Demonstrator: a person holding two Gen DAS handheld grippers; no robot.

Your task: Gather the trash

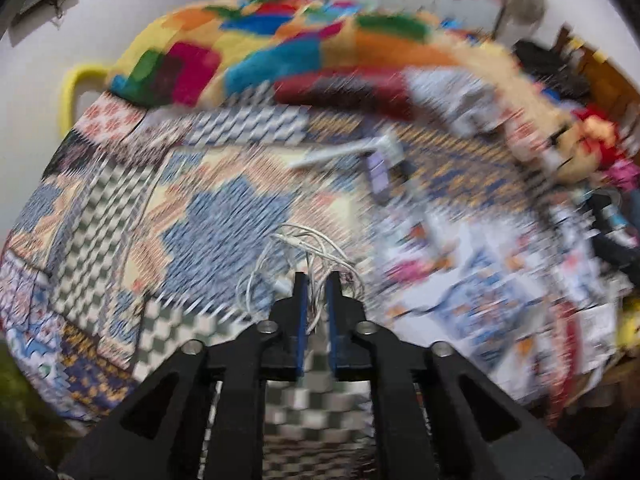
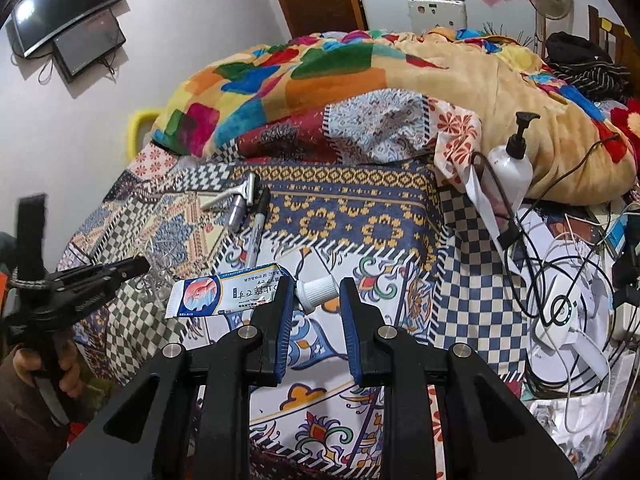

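Observation:
My left gripper (image 1: 316, 284) is shut on a tangle of thin white cable (image 1: 296, 252) above the patterned bedspread (image 1: 200, 208); this view is blurred by motion. It also shows at the left of the right wrist view (image 2: 136, 266). My right gripper (image 2: 316, 292) is open, its jaws on either side of the white cap end of a blue and white tube (image 2: 236, 290) that lies on the bed. A white razor (image 2: 236, 194), a small purple tube (image 2: 238, 212) and a black marker (image 2: 258, 228) lie farther back.
A colourful blanket (image 2: 320, 80) is heaped at the back of the bed. A pump bottle (image 2: 512, 164) stands at the right, above black and white cables (image 2: 560, 280) and a white device (image 2: 560, 320). A wall (image 2: 80, 128) is on the left.

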